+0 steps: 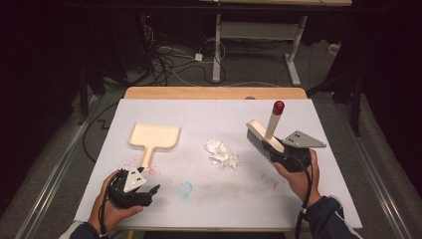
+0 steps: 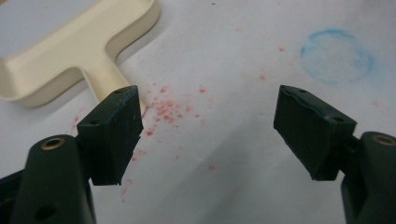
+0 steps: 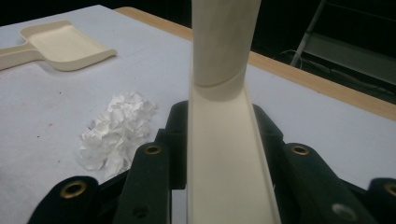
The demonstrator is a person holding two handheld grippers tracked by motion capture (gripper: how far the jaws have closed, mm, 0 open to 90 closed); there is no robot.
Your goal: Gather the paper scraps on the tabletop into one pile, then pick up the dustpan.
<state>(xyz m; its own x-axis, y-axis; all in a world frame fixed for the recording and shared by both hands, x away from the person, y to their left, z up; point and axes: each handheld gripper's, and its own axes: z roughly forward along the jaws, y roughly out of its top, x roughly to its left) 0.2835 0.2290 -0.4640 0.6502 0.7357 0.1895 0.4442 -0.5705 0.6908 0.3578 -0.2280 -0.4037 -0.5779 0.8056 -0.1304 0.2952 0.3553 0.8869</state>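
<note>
Currently right gripper [image 1: 287, 155] clamps brush [image 1: 263, 135] beside paper scraps [image 1: 222, 153], likely to sweep; left gripper [image 1: 133, 188] wide, empty, near dustpan [image 1: 153, 137] handle

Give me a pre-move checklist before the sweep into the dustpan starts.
1. Brush held by the right tool: ok, the jaws are shut on its cream body in the right gripper view.
2. Dustpan held by the left tool: not ok, the jaws are open and empty, just short of the handle.
3. Dustpan handle lined up with the left tool: ok, the handle end sits by one jaw in the left gripper view.
4. White crumpled pile between brush and dustpan: ok, it lies on the table left of the brush.
5. Bristles on the table: cannot tell, they look to hover just above it.
</note>
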